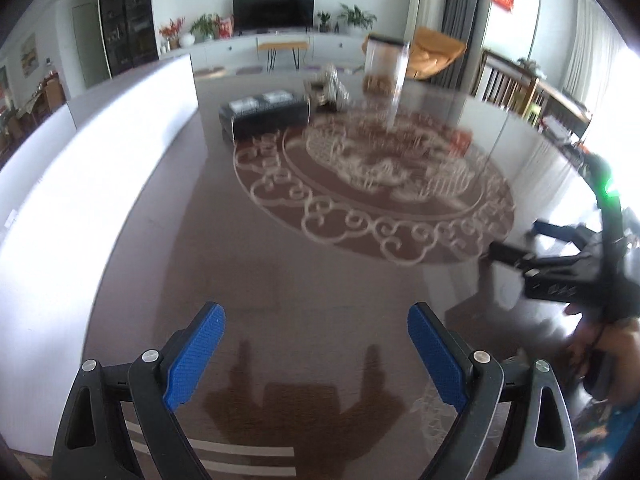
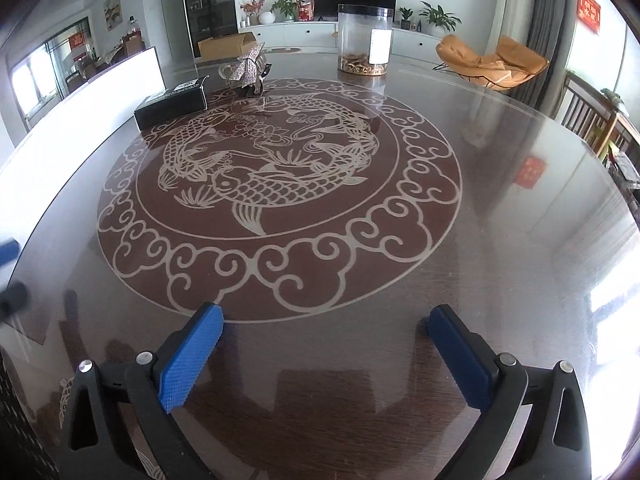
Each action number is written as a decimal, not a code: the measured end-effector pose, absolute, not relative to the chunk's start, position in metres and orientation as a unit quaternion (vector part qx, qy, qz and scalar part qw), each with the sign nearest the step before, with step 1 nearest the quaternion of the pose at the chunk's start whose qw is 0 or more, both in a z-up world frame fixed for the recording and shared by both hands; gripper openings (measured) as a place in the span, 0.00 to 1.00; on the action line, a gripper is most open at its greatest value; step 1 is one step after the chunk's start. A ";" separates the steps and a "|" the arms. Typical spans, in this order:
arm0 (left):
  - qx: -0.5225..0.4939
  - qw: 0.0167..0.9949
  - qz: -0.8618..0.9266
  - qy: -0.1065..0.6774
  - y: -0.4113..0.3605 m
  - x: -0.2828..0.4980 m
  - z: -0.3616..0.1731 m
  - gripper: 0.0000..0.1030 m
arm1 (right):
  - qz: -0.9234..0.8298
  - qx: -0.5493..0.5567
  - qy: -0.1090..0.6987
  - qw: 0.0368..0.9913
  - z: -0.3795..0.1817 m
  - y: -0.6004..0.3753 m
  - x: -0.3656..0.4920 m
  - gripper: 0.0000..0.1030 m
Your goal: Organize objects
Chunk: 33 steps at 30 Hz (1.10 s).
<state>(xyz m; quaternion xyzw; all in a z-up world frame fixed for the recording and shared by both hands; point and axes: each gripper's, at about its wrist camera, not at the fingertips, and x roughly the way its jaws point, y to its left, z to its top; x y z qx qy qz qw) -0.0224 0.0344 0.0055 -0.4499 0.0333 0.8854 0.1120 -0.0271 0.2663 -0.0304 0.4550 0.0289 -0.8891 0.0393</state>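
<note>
Both grippers, left gripper (image 1: 316,356) and right gripper (image 2: 324,356), gape over bare table (image 2: 500,240).

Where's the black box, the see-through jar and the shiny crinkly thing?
black box (image 2: 172,105), right wrist view, its top face.
see-through jar (image 2: 362,36), right wrist view, its clear wall.
shiny crinkly thing (image 2: 250,66), right wrist view, its foil body.

glossy glass table (image 2: 500,240), clear plastic jar (image 2: 364,40)

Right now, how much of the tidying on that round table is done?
Nothing looks done yet. The black box, the shiny foil bundle and the clear jar sit apart at the table's far side. Nothing is in hand: the left gripper and right gripper are open and empty. All the sorting remains.
</note>
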 end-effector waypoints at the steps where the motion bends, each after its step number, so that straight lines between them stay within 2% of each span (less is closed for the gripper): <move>1: -0.452 0.110 0.885 0.034 0.034 -0.022 0.001 0.91 | -0.889 0.455 0.029 0.039 -0.030 0.266 -0.027 1.00; 25: -0.467 0.075 0.880 0.044 0.023 -0.041 -0.018 0.91 | -0.889 0.455 0.029 0.039 -0.030 0.266 -0.027 1.00; 27: -0.471 0.075 0.877 0.047 0.020 -0.051 -0.018 0.94 | -0.889 0.455 0.029 0.039 -0.030 0.266 -0.027 1.00; 28: -0.474 0.073 0.876 0.048 0.017 -0.056 -0.019 0.99 | -0.889 0.455 0.029 0.039 -0.030 0.266 -0.027 1.00; 33: -0.468 0.045 0.882 0.027 -0.011 -0.069 -0.022 1.00 | -0.889 0.455 0.029 0.039 -0.030 0.266 -0.028 1.00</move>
